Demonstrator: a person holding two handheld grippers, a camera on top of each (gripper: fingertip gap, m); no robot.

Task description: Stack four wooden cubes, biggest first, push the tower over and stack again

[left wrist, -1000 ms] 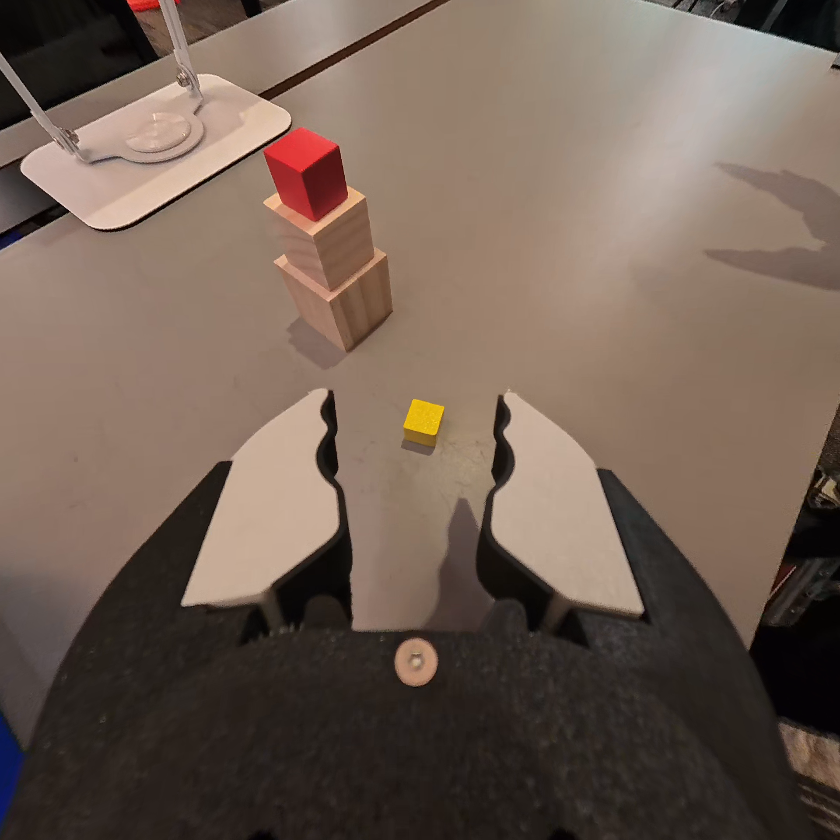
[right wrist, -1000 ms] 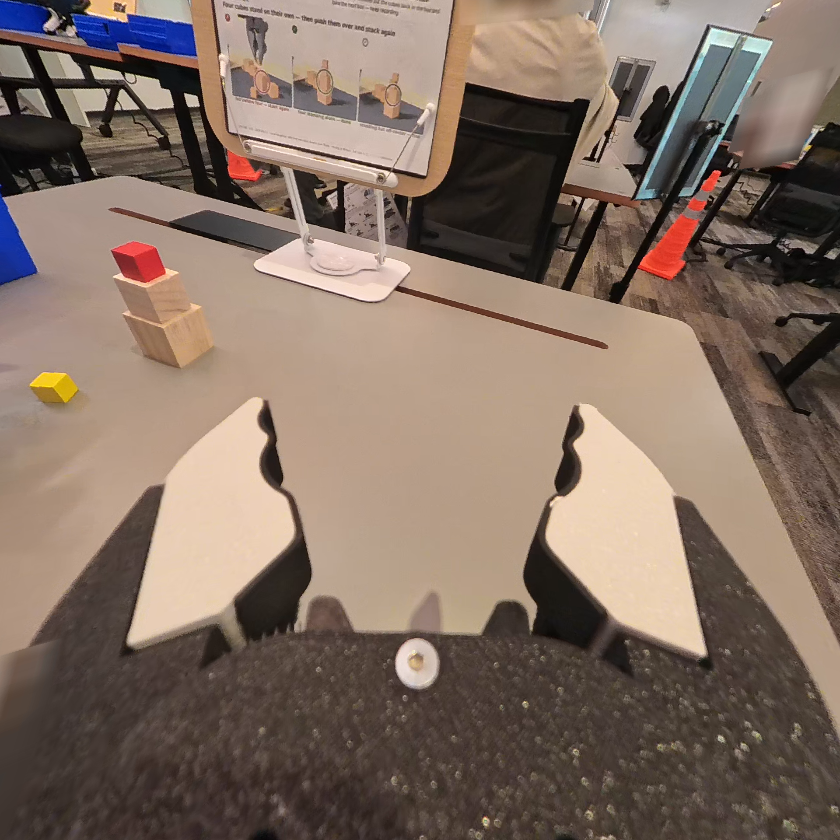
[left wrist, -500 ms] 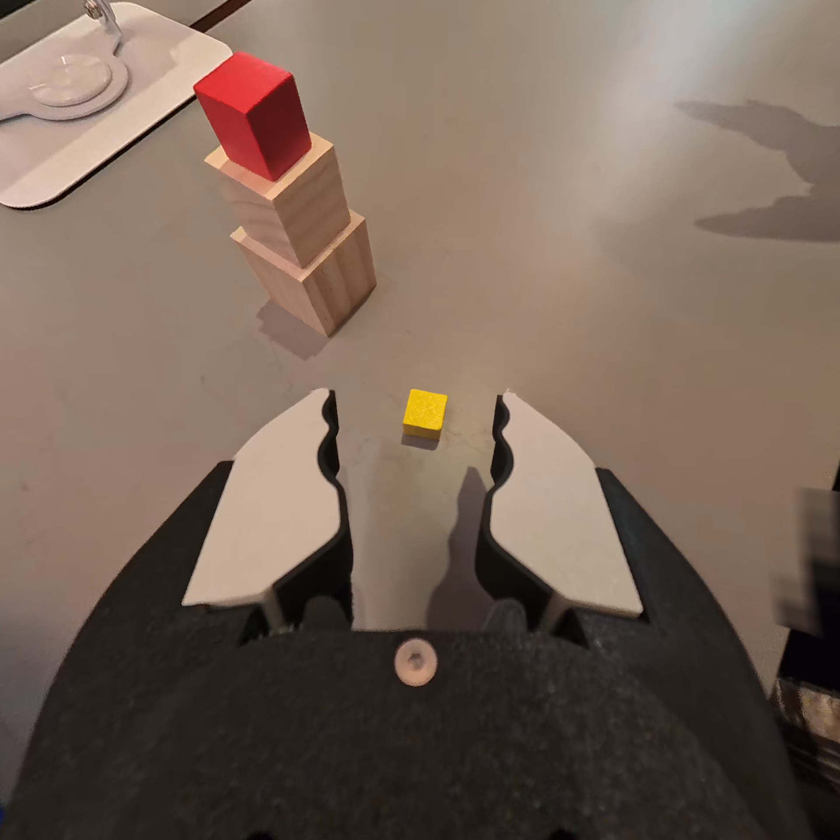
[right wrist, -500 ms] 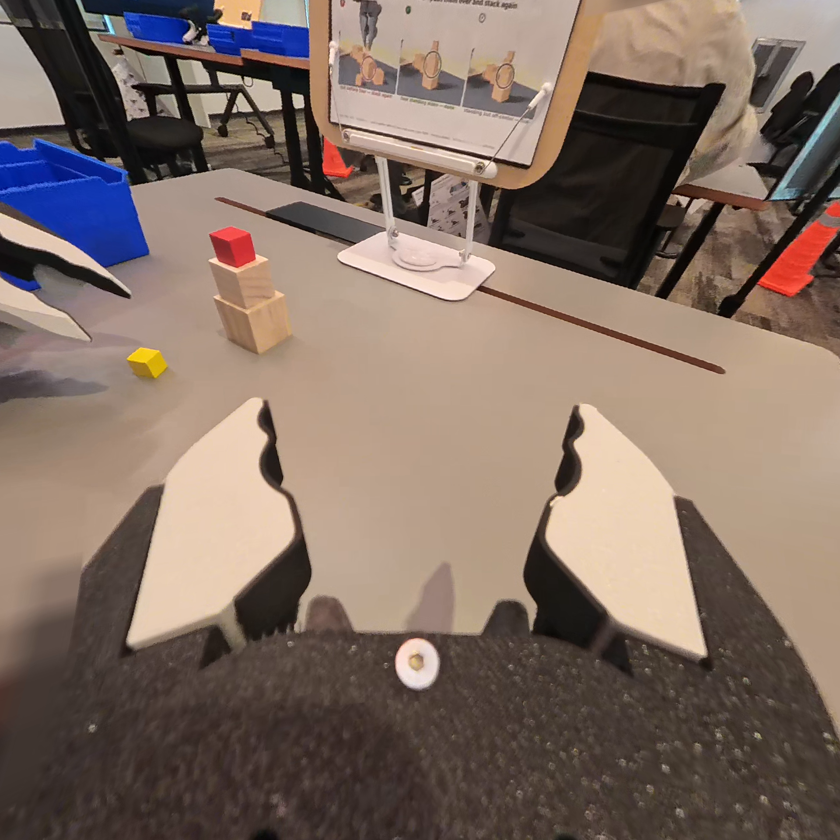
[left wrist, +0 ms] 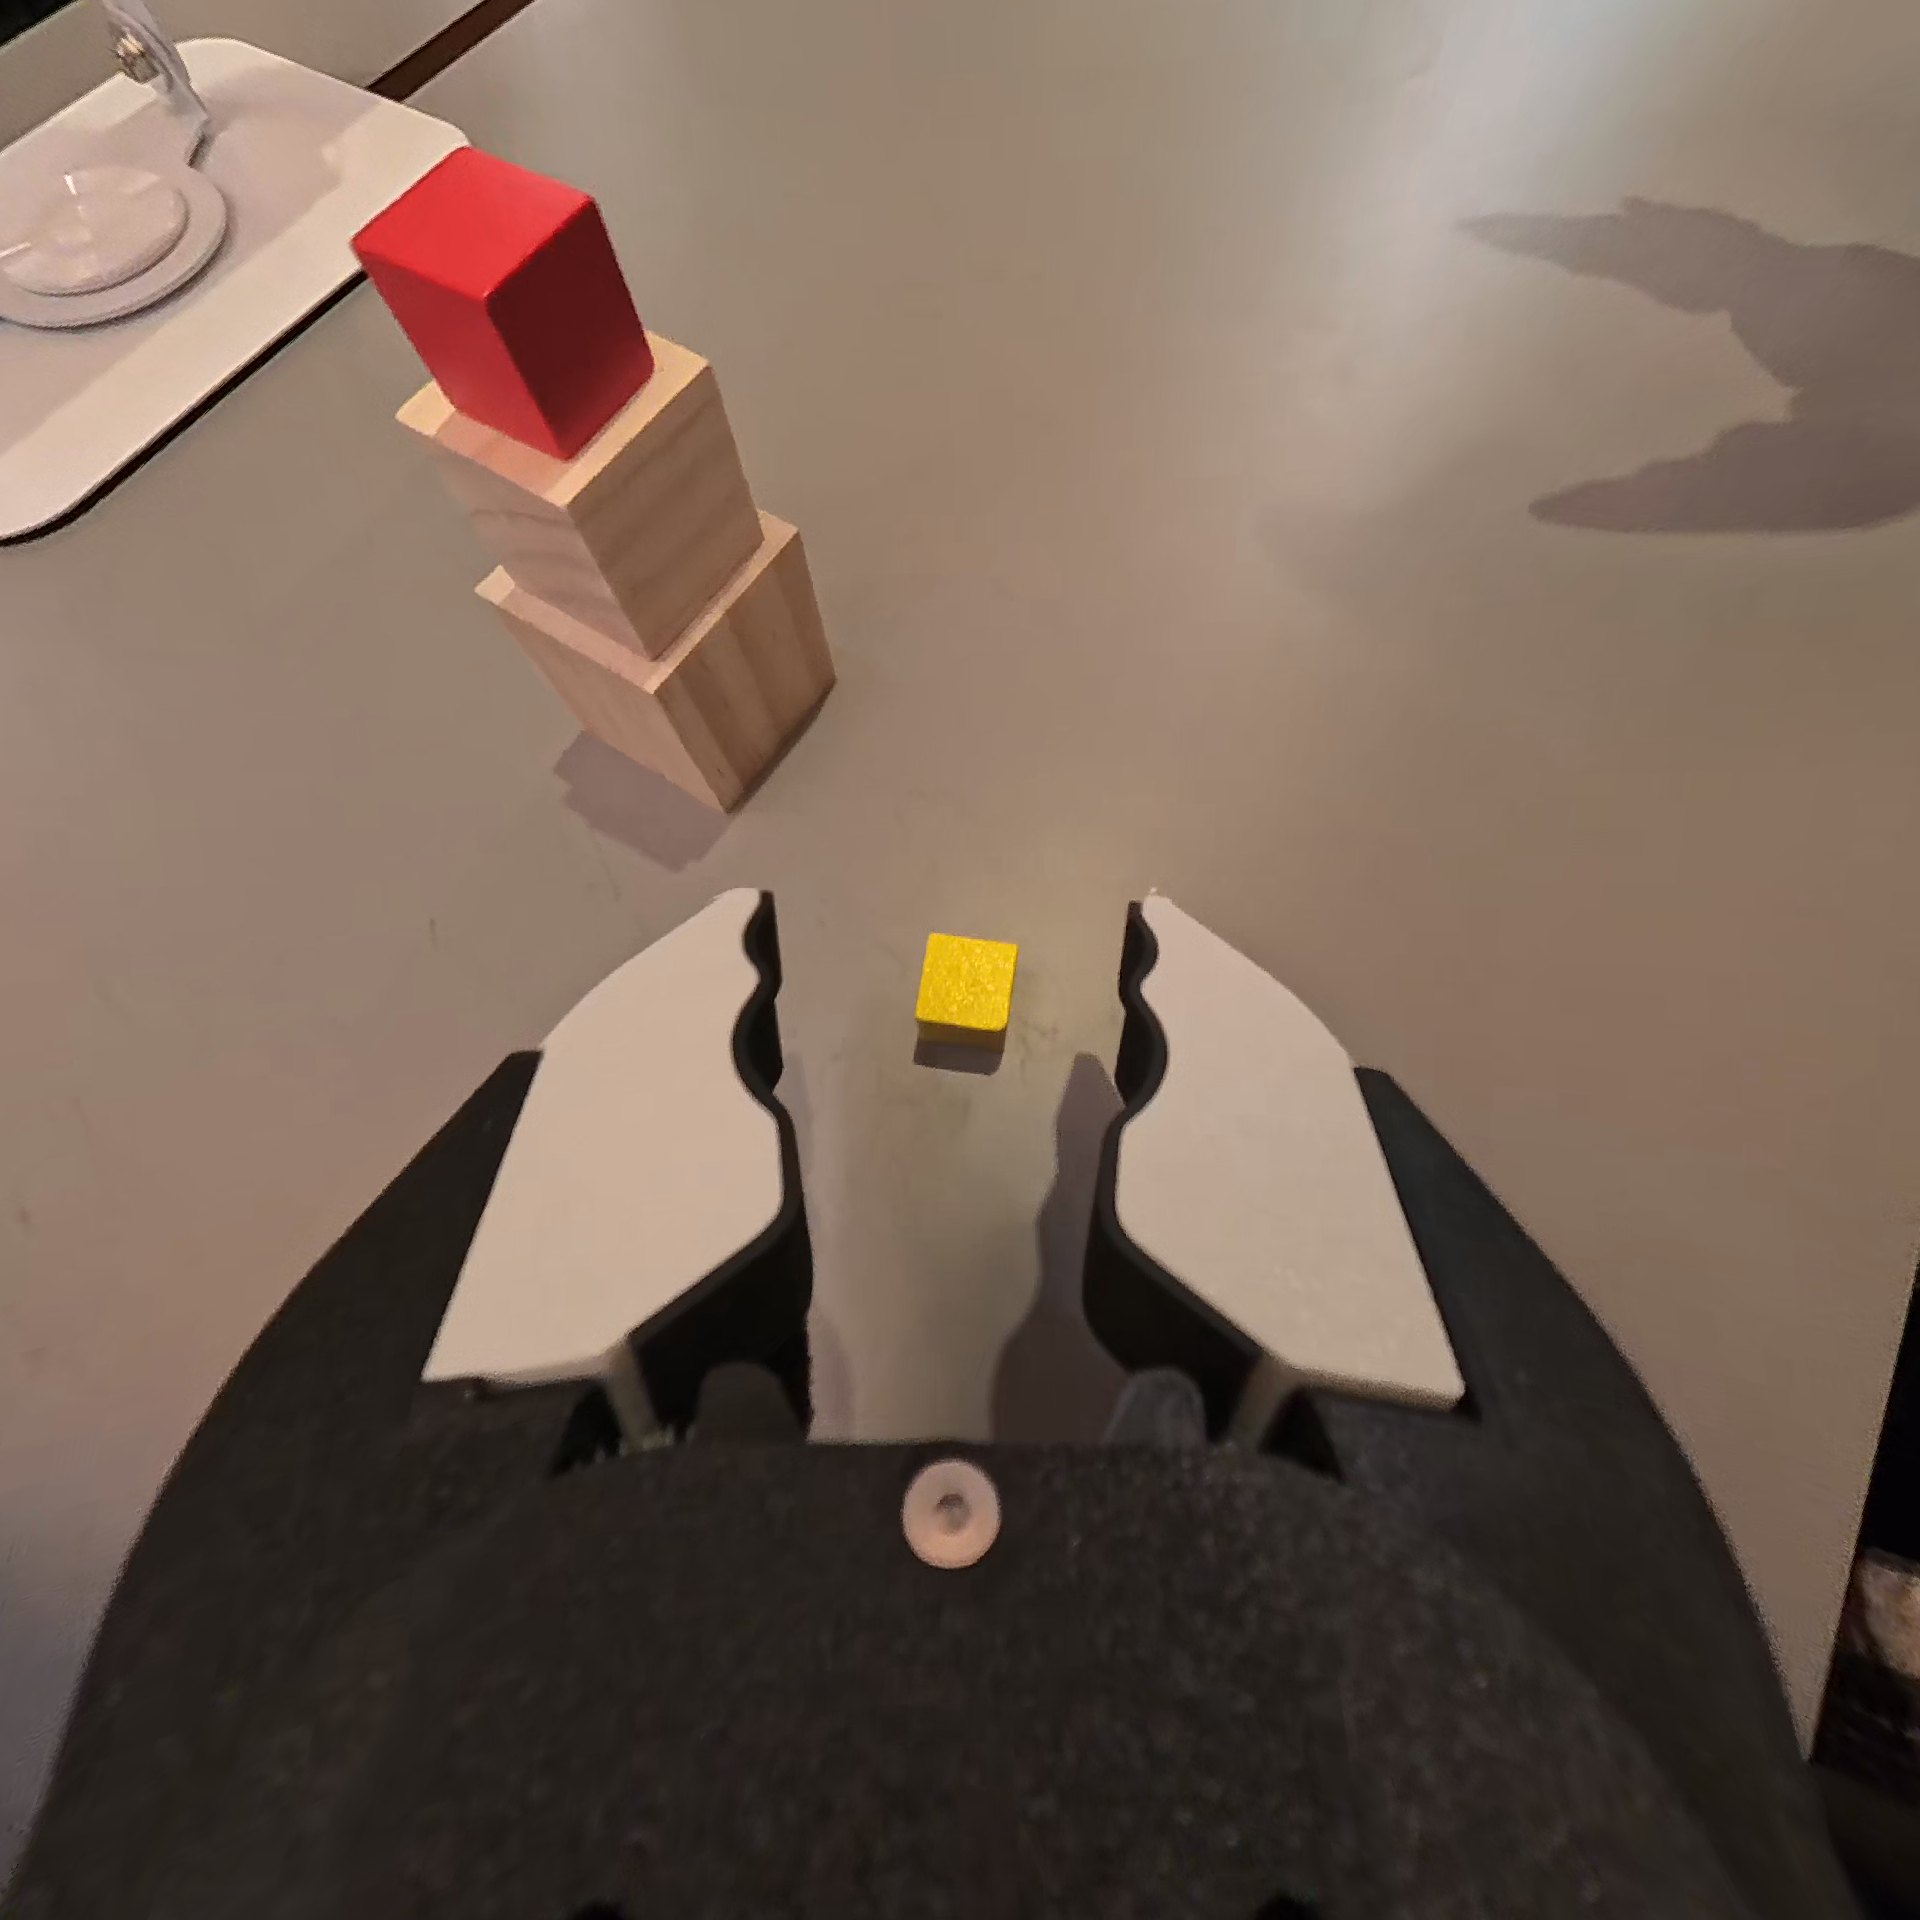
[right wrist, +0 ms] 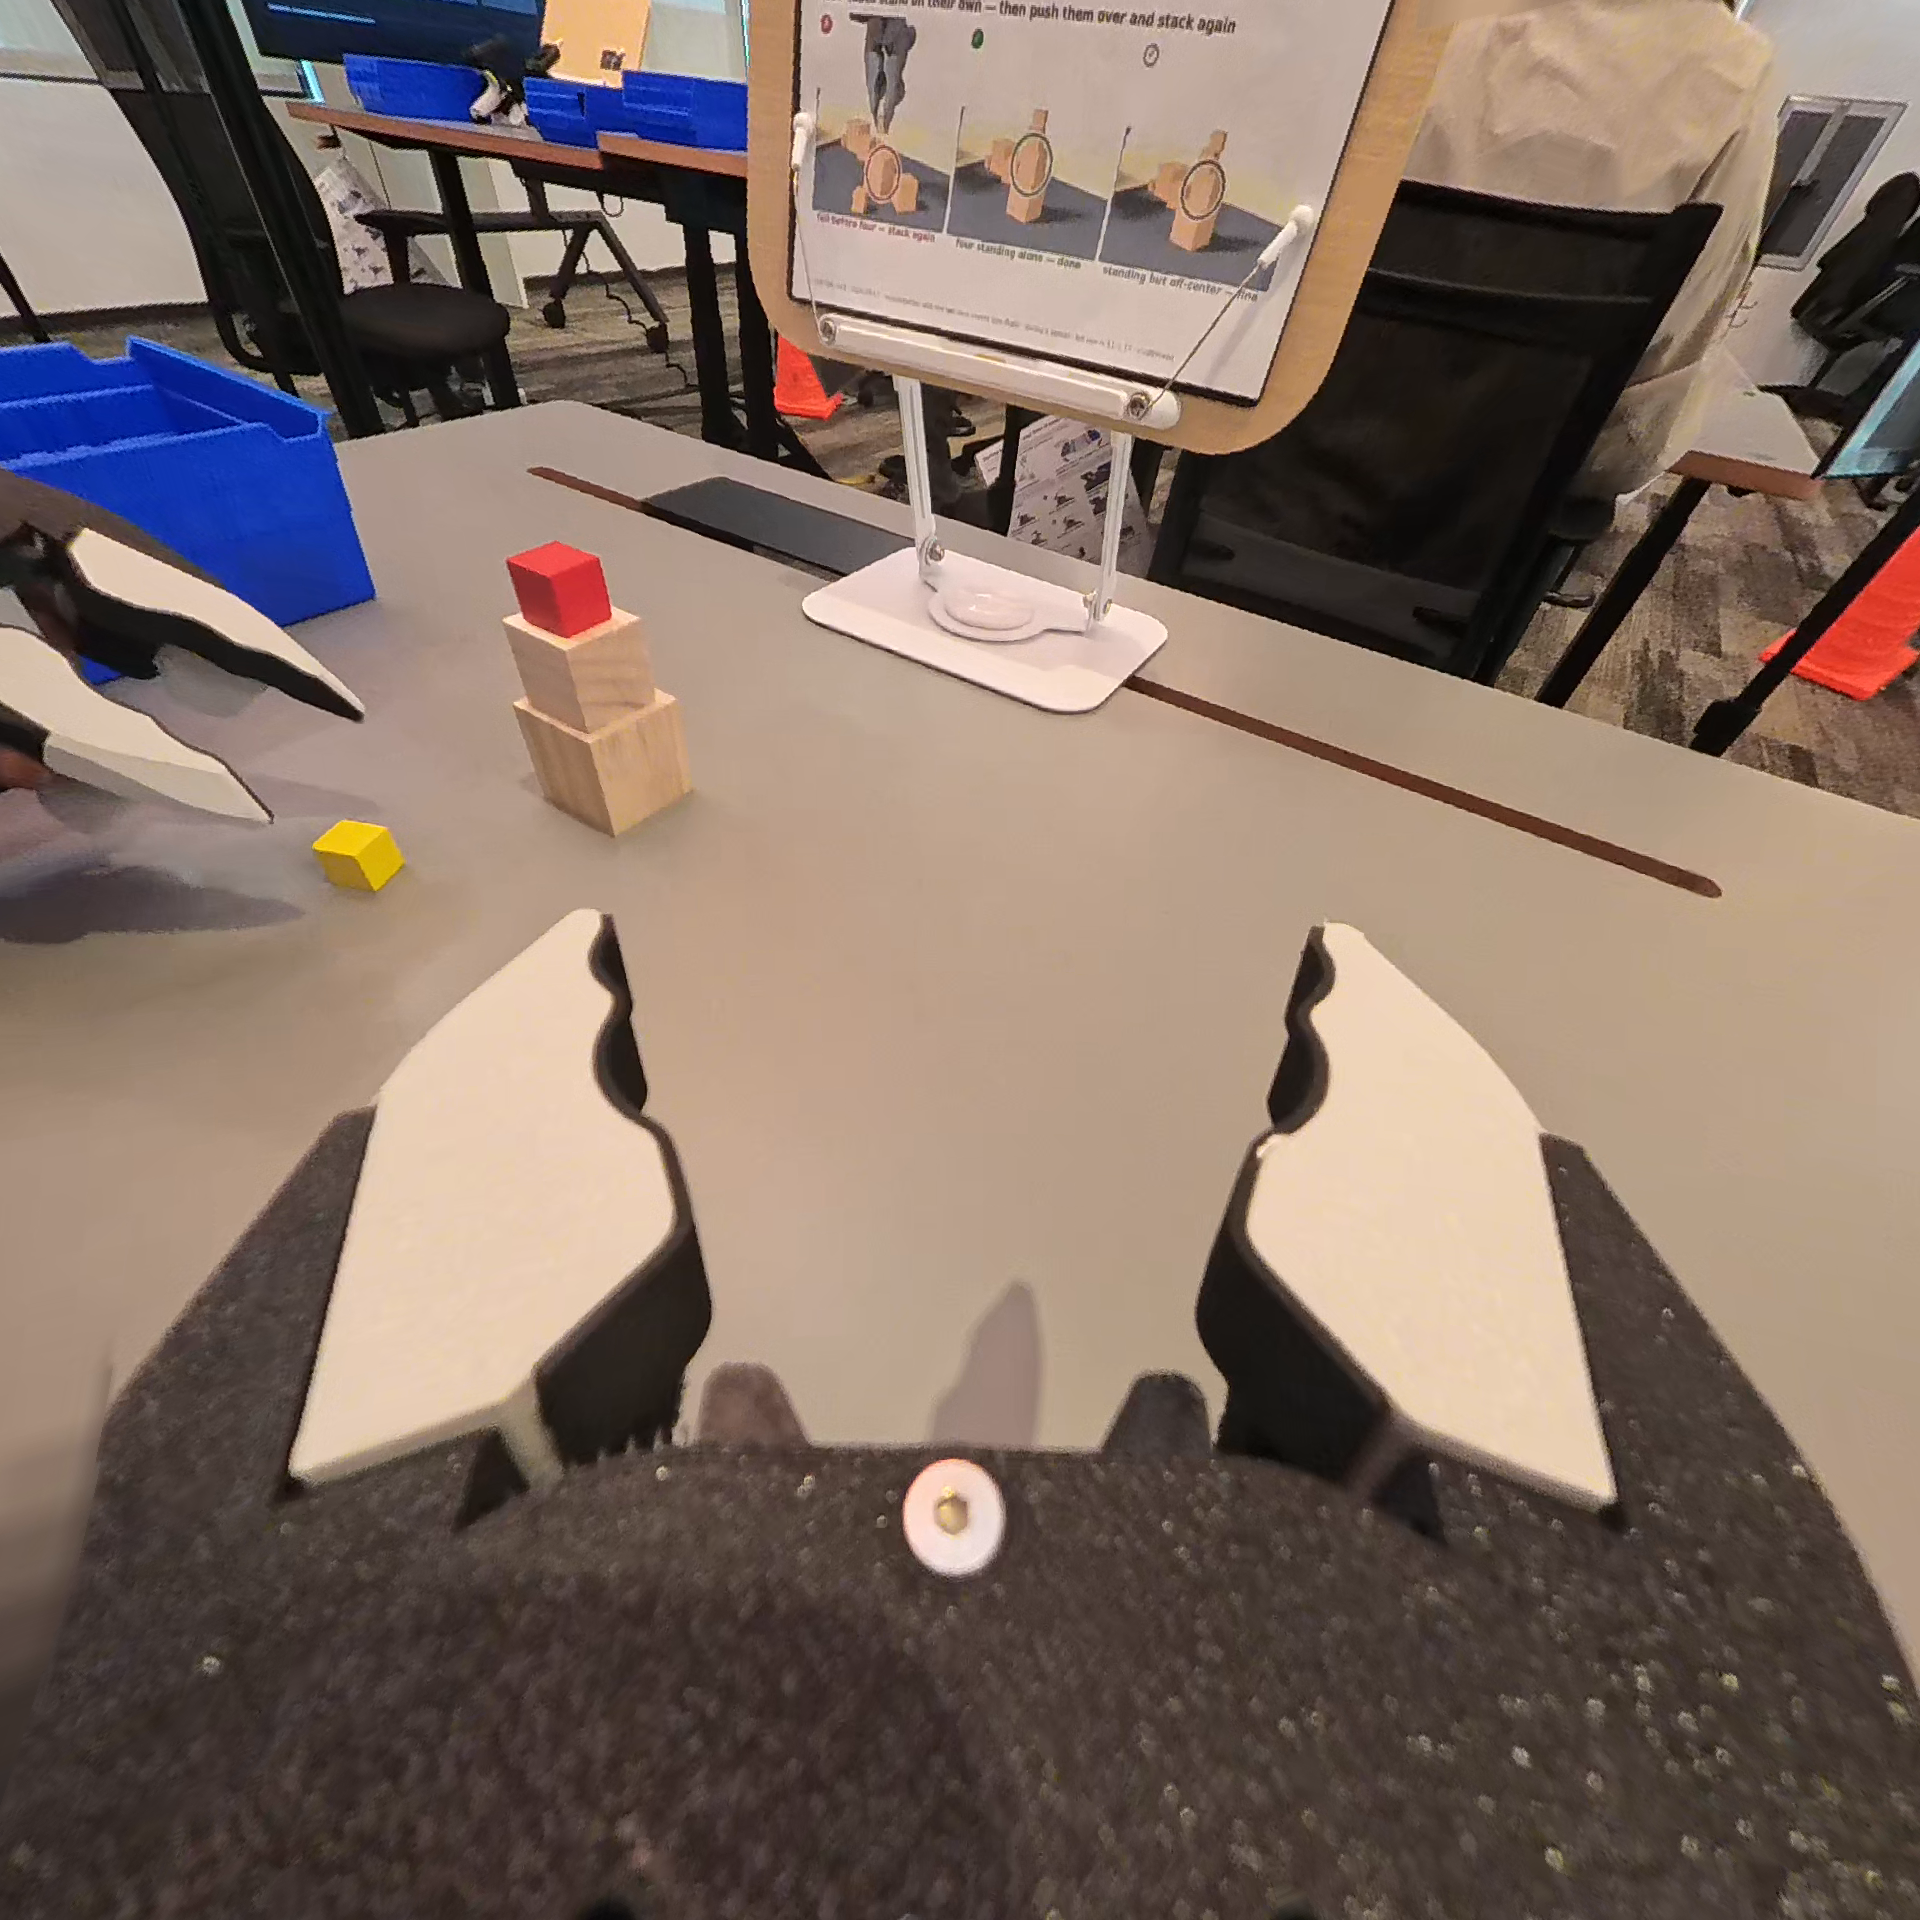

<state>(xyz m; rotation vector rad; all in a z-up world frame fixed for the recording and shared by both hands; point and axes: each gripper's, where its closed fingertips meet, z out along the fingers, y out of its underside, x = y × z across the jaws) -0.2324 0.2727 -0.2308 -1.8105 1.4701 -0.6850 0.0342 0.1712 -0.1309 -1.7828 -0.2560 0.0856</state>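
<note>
The left gripper (left wrist: 951, 909) is spread wide around the little yellow cube (left wrist: 965, 983) on the counter (left wrist: 1247, 520), not touching. The right gripper (right wrist: 961, 935) gapes, holding nothing. Three cubes stand stacked nearby, red cube (left wrist: 504, 301) on top.

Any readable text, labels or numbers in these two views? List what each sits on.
I won't quote writing; here is where it sits.
Instruction sheet on the board on the white stand: heading, captions under three pictures, fine print too small to read.
Printed papers behind the stand: too small to read.
Red cube, yellow cube, plain wooden cubes, blue bin: no markings visible.
</note>
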